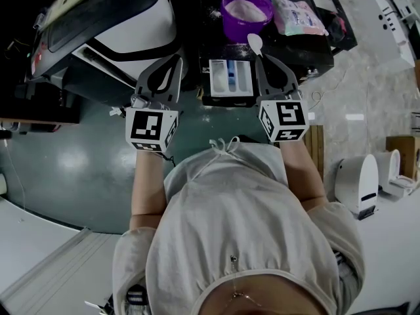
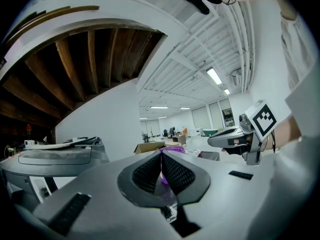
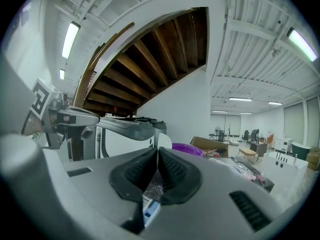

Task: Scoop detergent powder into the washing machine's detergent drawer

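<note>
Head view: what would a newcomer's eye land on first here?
The purple tub of white powder at top centre stands out, with the open detergent drawer just below it. Between them the right gripper is shut on the handle of a white spoon, while the left gripper, shut and empty, hangs left of the drawer.

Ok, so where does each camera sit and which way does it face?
Head view: on the person's head, looking steeply down at the drawer and purple tub; shirt, left gripper and right gripper show.
Left gripper view: on the left gripper, looking along its shut jaws toward the tub; washing machine at left, shirt at right.
Right gripper view: on the right gripper, shut on a white spoon, facing the tub.
Shared: each gripper view shows the other gripper; all three show the tub.
</note>
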A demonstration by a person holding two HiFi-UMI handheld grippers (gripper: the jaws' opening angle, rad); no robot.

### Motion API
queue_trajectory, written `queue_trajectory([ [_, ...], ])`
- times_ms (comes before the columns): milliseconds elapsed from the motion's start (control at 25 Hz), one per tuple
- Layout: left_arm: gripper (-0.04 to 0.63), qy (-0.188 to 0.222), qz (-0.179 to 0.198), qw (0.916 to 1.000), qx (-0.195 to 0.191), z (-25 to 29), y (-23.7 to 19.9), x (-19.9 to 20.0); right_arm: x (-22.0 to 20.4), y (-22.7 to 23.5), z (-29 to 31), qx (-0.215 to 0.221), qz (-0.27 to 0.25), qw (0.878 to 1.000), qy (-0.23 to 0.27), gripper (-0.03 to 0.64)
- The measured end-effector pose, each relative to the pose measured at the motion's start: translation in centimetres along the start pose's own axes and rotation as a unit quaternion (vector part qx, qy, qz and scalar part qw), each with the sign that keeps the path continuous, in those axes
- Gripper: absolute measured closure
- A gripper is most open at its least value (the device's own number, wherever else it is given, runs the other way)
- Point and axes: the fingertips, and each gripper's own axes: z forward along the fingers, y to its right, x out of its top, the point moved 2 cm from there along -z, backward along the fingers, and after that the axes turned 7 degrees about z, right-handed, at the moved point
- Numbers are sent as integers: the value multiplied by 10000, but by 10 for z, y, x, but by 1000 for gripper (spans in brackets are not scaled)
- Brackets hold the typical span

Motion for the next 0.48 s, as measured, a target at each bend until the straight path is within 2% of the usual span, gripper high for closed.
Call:
queue_trajectory([
  [200,573,-22,-18,10000,5,2,3,-1,2,-4,1,77,-173,9998,44,606],
  [480,574,-46,-66,10000,29,-2,6,-4,3,-5,-2,109,-154,9998,93,606],
])
